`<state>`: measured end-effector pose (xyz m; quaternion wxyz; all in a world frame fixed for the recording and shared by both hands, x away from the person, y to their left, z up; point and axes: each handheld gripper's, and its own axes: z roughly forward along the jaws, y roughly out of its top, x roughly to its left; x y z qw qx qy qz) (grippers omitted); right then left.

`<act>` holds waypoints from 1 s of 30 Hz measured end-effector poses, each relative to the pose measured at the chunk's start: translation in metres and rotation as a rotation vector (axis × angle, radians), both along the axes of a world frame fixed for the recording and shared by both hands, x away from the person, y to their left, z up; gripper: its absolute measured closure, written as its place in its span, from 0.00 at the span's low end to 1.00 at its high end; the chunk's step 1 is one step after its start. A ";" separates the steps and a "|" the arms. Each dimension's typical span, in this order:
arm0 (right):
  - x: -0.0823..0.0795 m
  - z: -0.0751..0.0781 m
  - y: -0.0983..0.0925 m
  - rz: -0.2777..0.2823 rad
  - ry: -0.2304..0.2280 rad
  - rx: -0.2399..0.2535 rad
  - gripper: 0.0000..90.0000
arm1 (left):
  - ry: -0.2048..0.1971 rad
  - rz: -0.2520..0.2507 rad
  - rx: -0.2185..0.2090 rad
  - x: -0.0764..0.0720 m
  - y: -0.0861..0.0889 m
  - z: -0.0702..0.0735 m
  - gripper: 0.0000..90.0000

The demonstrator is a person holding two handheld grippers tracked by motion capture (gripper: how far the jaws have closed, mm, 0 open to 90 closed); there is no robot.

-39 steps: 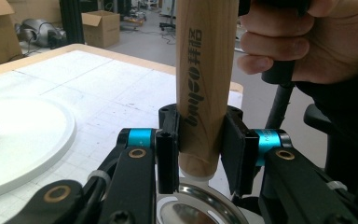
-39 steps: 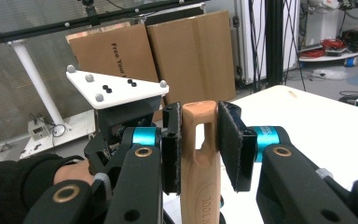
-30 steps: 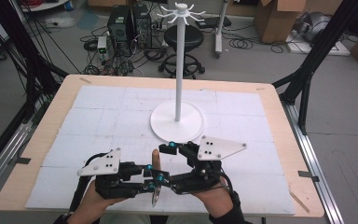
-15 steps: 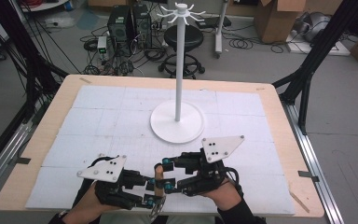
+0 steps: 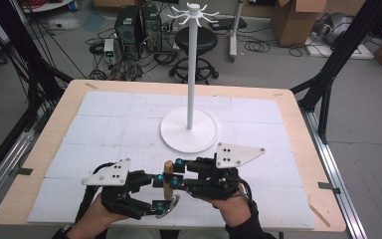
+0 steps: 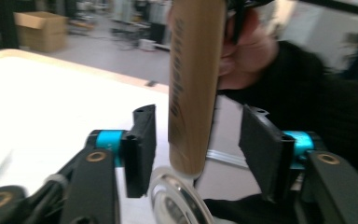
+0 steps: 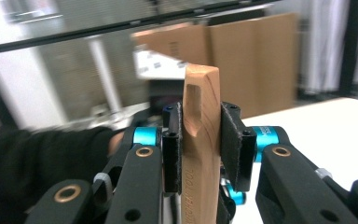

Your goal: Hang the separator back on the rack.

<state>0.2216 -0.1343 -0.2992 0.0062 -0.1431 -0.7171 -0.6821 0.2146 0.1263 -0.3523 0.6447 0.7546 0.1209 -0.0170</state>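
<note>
The desk [image 5: 298, 149] carries a white stand [image 5: 191, 99] at its middle, well beyond the hands with nothing between. At the near edge, the right gripper [image 7: 200, 140] has just clamped its fingers on the wooden-handled utensil [image 5: 167, 179]; the left gripper [image 6: 193, 149] has just been opening, fingers clear beside the handle.

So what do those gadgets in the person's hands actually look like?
Both the left gripper and the right gripper are black linkage frames with two flat black fingers, bright blue collars and brass-coloured pivot pins. Each carries a grey three-cornered plate with small dark dots on top. The person wears black sleeves.
</note>
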 end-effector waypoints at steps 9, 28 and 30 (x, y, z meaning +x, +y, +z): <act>-0.012 0.004 0.008 -0.232 -0.003 -0.036 0.79 | -0.025 0.153 0.011 0.000 0.003 -0.001 0.50; -0.018 -0.001 0.021 -0.293 0.048 -0.037 0.79 | -0.025 0.180 0.053 -0.001 0.001 -0.003 0.75; -0.017 -0.002 0.020 -0.291 0.053 -0.029 0.79 | -0.029 0.174 0.055 -0.001 0.002 -0.002 0.80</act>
